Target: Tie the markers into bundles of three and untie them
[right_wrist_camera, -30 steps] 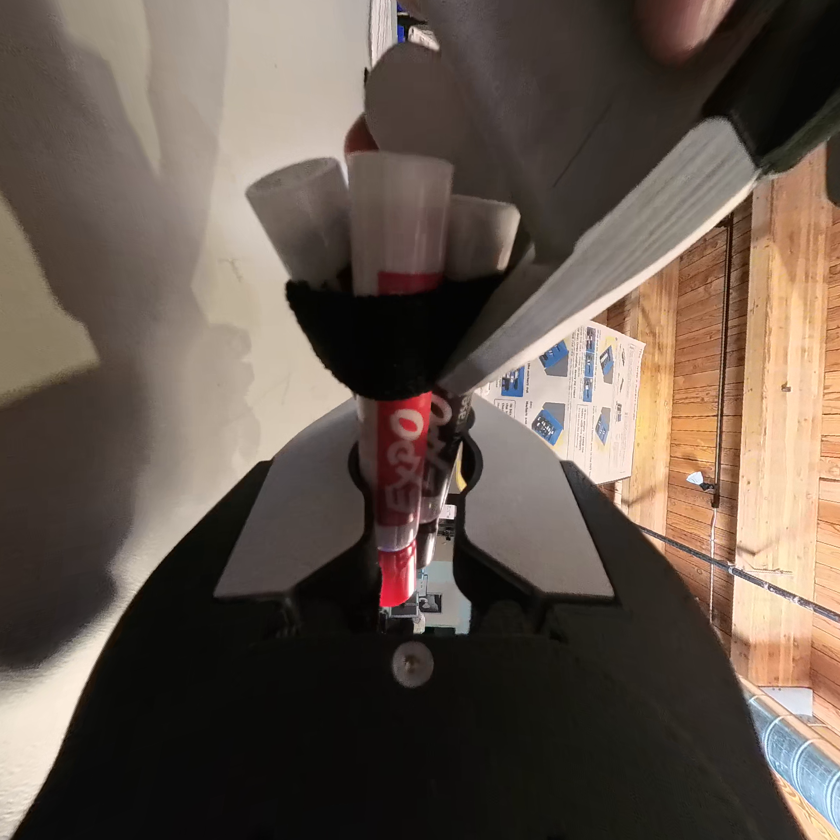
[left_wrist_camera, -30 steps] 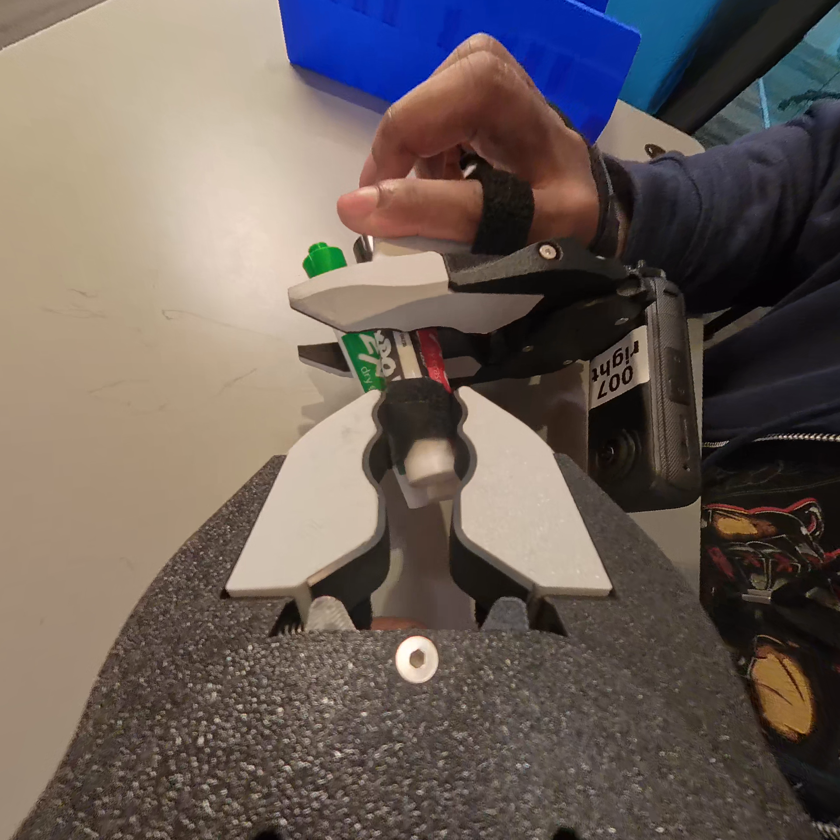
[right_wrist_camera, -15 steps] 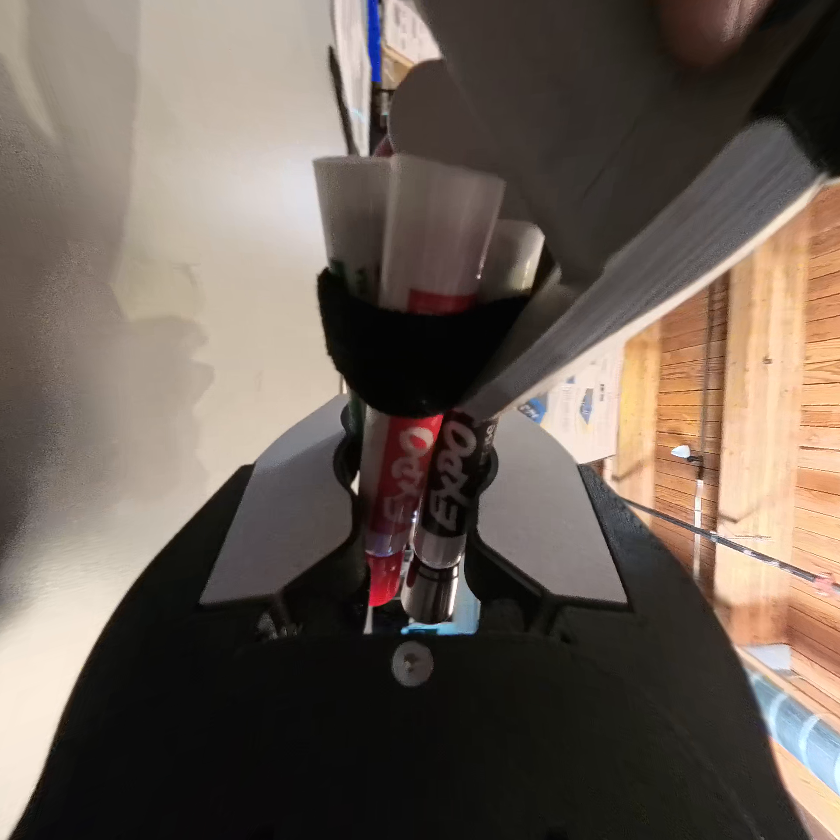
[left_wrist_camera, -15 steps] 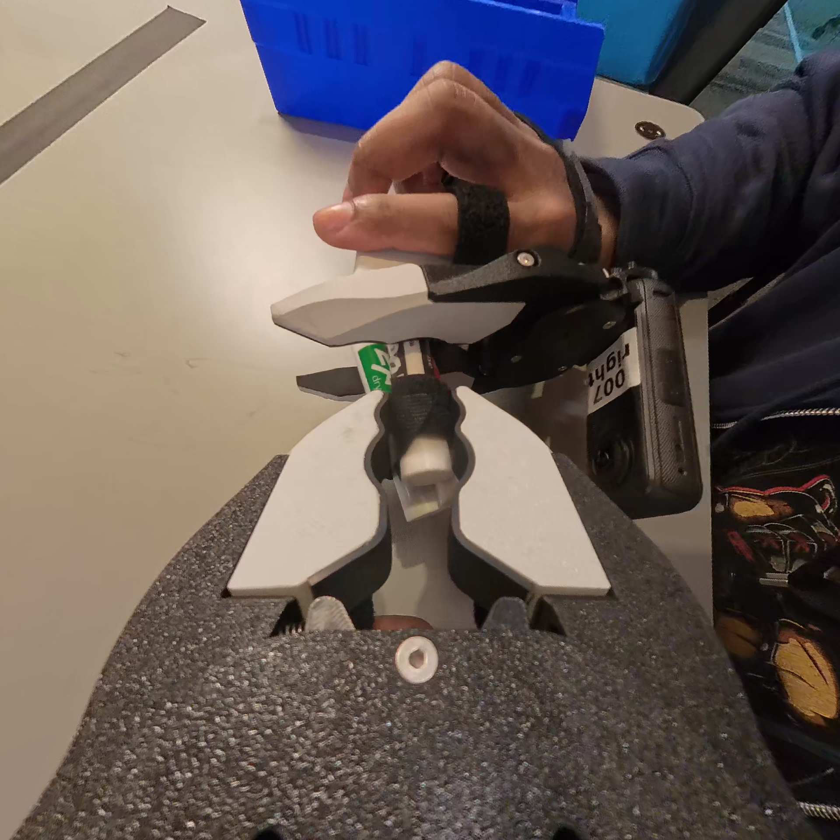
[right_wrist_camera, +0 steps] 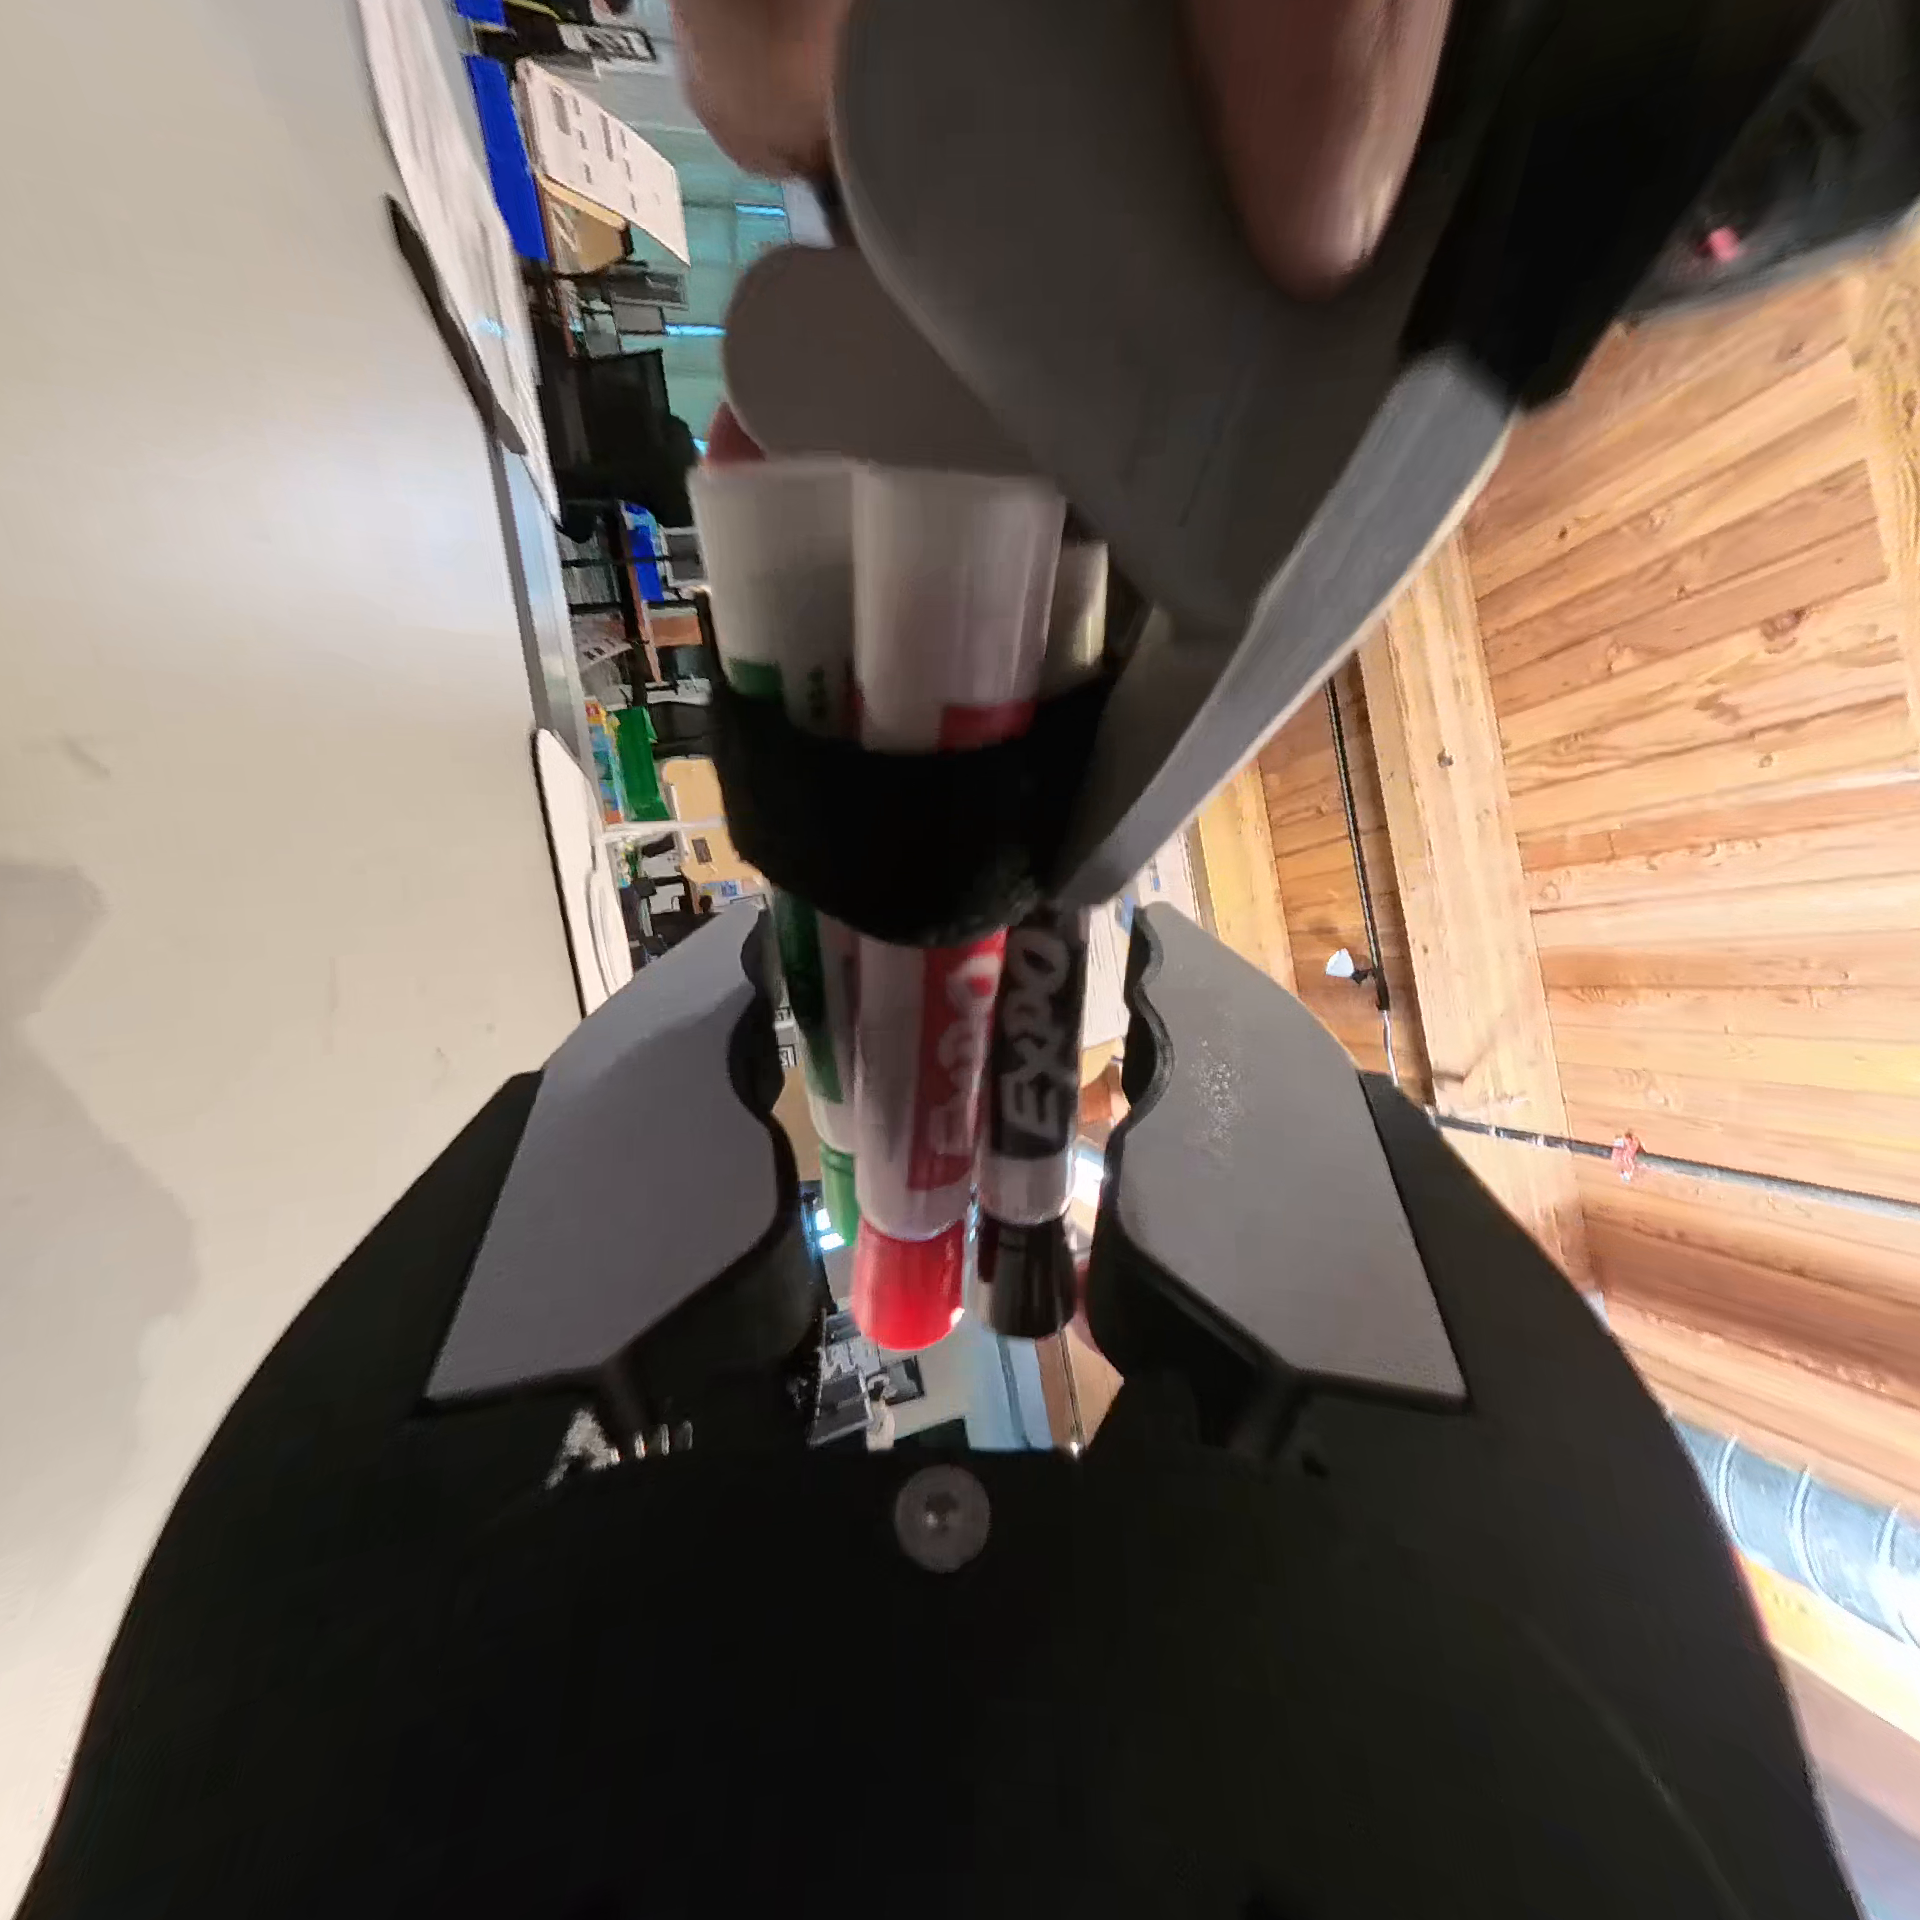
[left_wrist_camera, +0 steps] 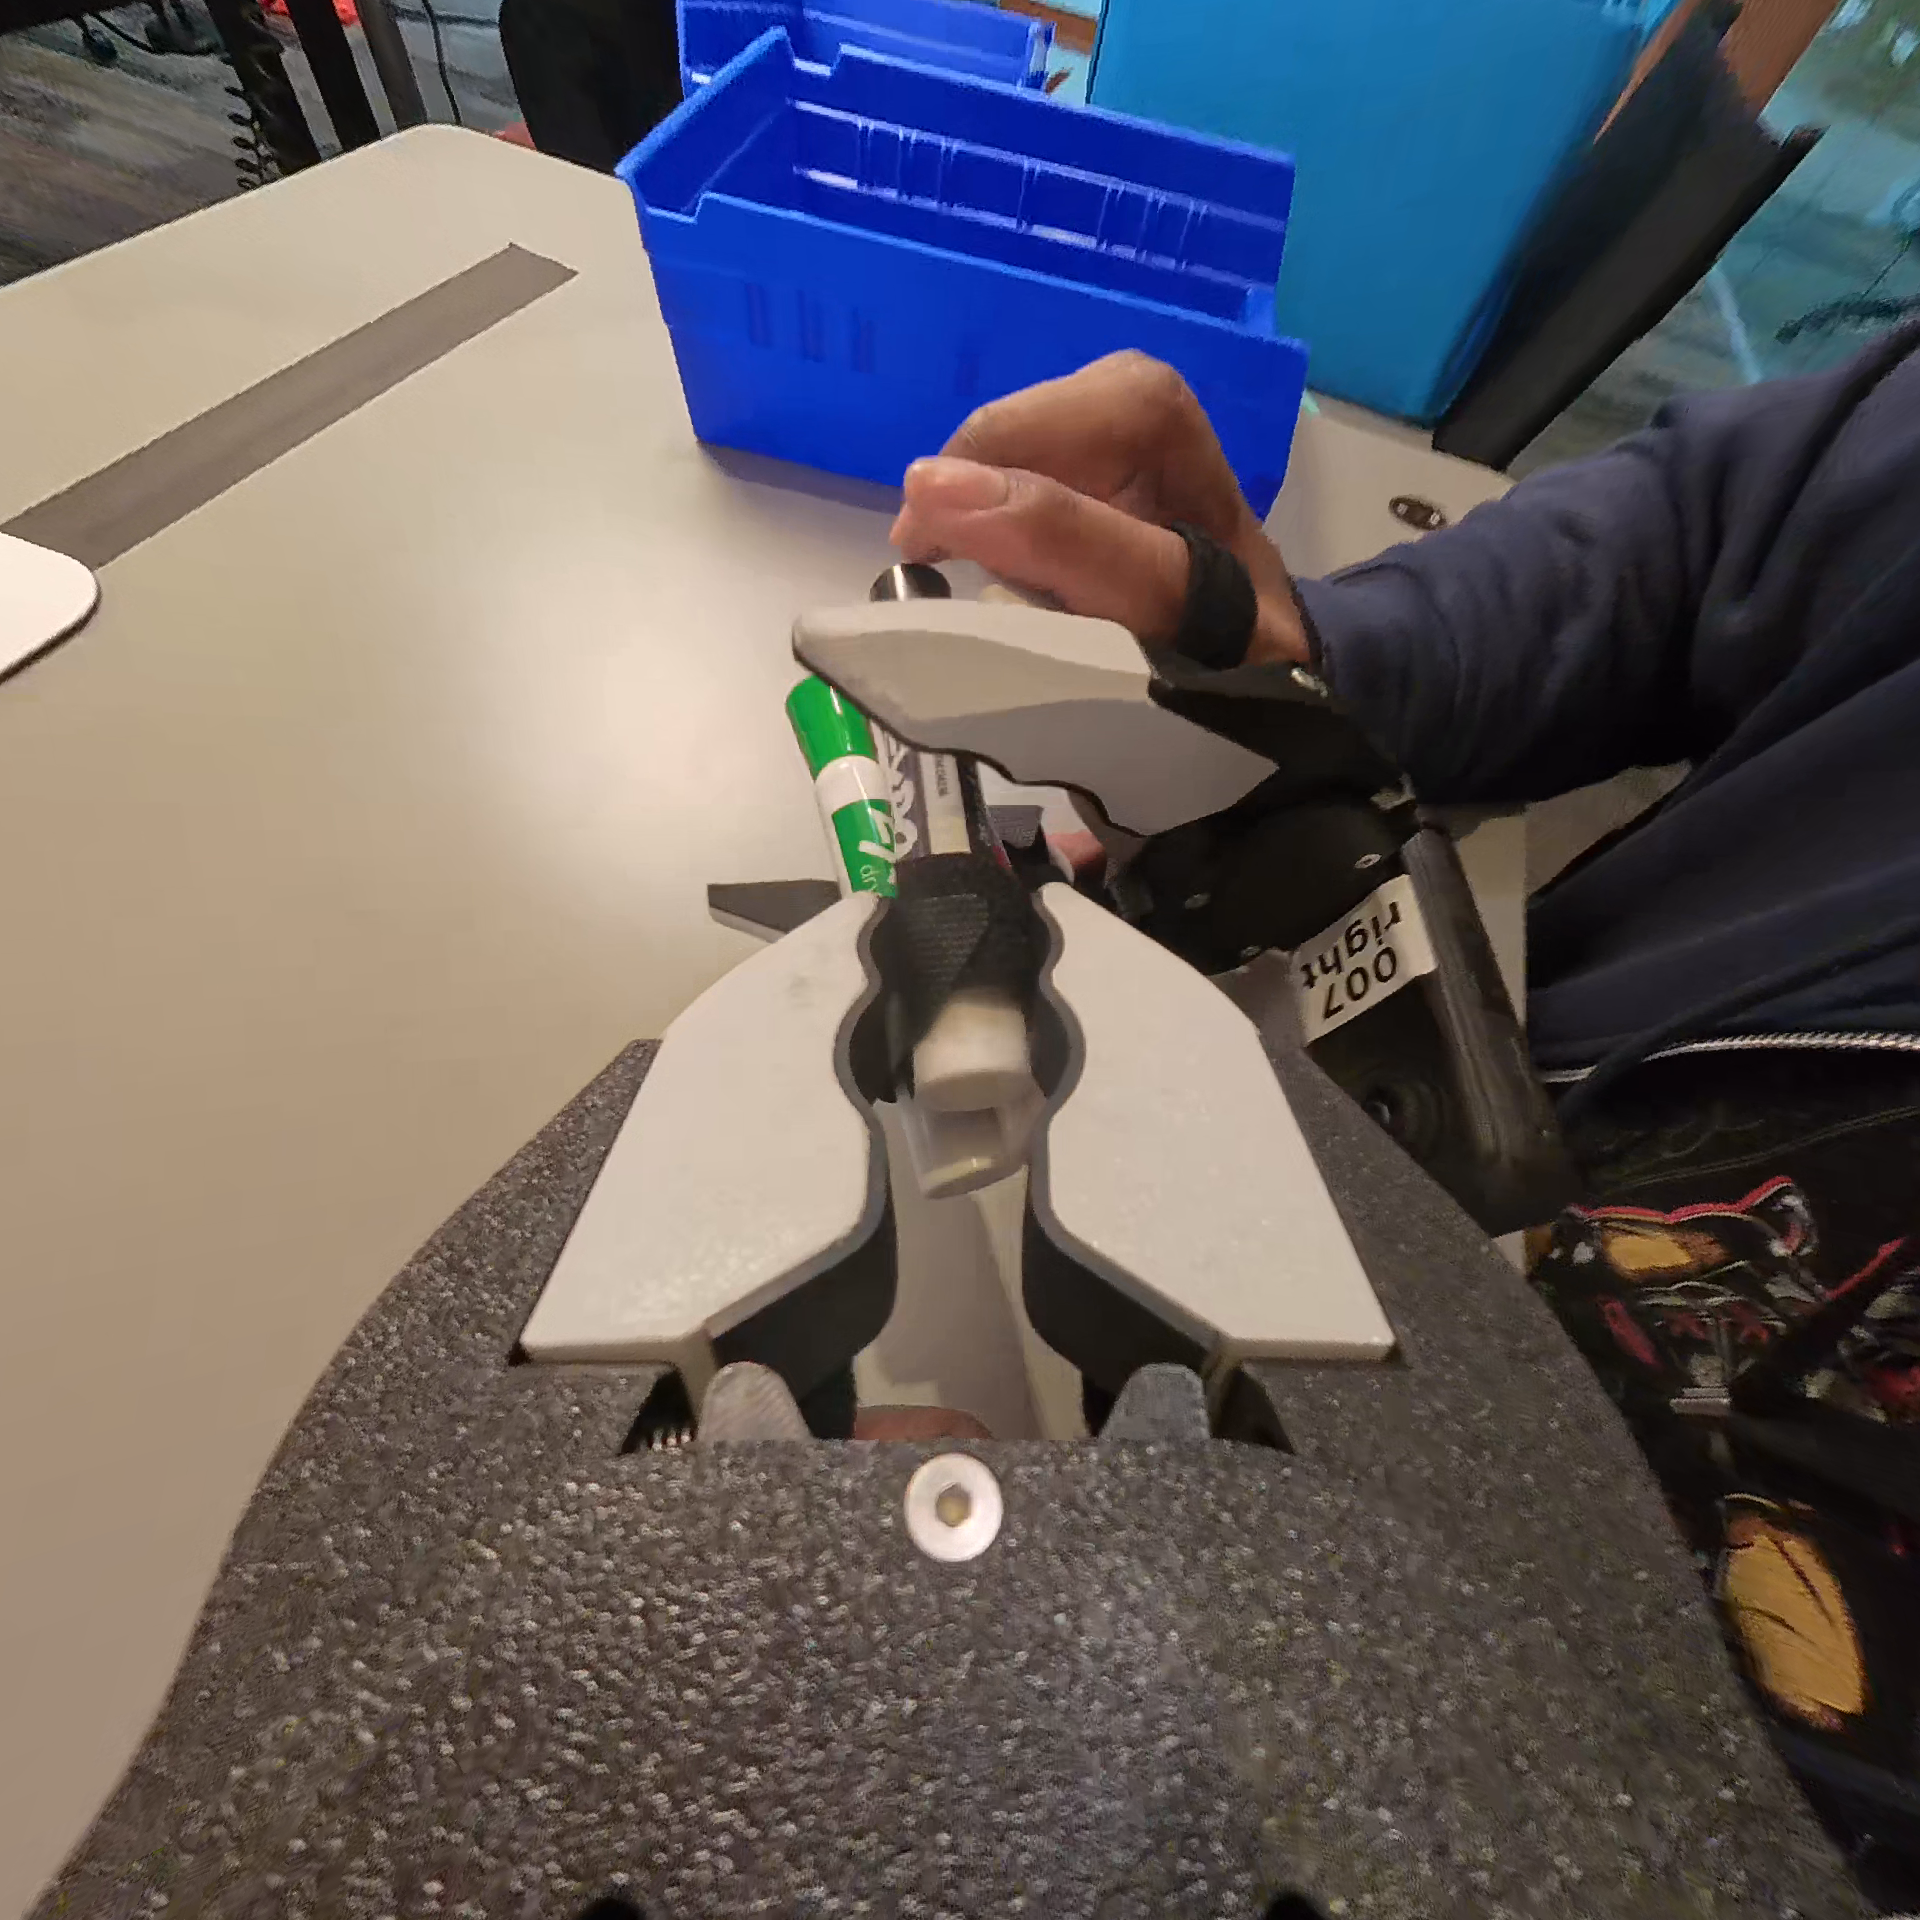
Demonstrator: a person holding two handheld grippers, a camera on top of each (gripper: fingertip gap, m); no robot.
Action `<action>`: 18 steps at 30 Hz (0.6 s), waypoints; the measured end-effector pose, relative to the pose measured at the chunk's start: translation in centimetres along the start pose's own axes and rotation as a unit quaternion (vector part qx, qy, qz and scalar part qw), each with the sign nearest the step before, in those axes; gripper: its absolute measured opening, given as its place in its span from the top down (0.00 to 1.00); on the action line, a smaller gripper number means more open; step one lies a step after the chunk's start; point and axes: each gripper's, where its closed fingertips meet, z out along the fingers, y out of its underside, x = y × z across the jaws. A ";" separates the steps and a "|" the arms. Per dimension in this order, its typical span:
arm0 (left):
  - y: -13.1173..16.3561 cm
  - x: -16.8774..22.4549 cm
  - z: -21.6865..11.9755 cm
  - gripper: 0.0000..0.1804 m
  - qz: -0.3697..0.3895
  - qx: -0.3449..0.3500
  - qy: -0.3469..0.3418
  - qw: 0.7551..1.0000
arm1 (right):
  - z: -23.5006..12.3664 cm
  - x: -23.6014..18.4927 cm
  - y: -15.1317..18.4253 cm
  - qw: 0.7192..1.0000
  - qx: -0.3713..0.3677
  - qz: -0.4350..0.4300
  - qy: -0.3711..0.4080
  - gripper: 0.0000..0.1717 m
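Observation:
A bundle of three markers, green (left_wrist_camera: 844, 774), black and red, is bound by a black strap (left_wrist_camera: 956, 935). My left gripper (left_wrist_camera: 951, 920) is shut on the bundle at the strap, with the white marker ends (left_wrist_camera: 966, 1060) poking back between its fingers. In the right wrist view the bundle (right_wrist_camera: 935, 1049) runs between the fingers of my right gripper (right_wrist_camera: 940, 935), which is open, with a gap showing beside the black marker (right_wrist_camera: 1029, 1070). One grey finger (right_wrist_camera: 1174, 727) of the left gripper lies against the strap (right_wrist_camera: 883, 821). The bundle is held above the table (left_wrist_camera: 364, 727).
A blue bin (left_wrist_camera: 935, 312) stands at the back of the table, with a light blue box (left_wrist_camera: 1403, 156) behind it. A white object (left_wrist_camera: 31, 603) lies at the left edge. A person's hand (left_wrist_camera: 1070, 499) and dark sleeve (left_wrist_camera: 1610, 603) work the right gripper.
My right gripper's fingers have opened off the markers they were clamped on. My left gripper keeps its hold at the strap. The bundle has swung and lifted, so more of the table and the bin show.

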 end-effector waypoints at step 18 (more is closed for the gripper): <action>-0.4 1.7 1.3 0.87 -0.198 0.057 0.123 0.971 | -0.9 0.4 0.7 0.999 0.000 -0.027 0.025 0.74</action>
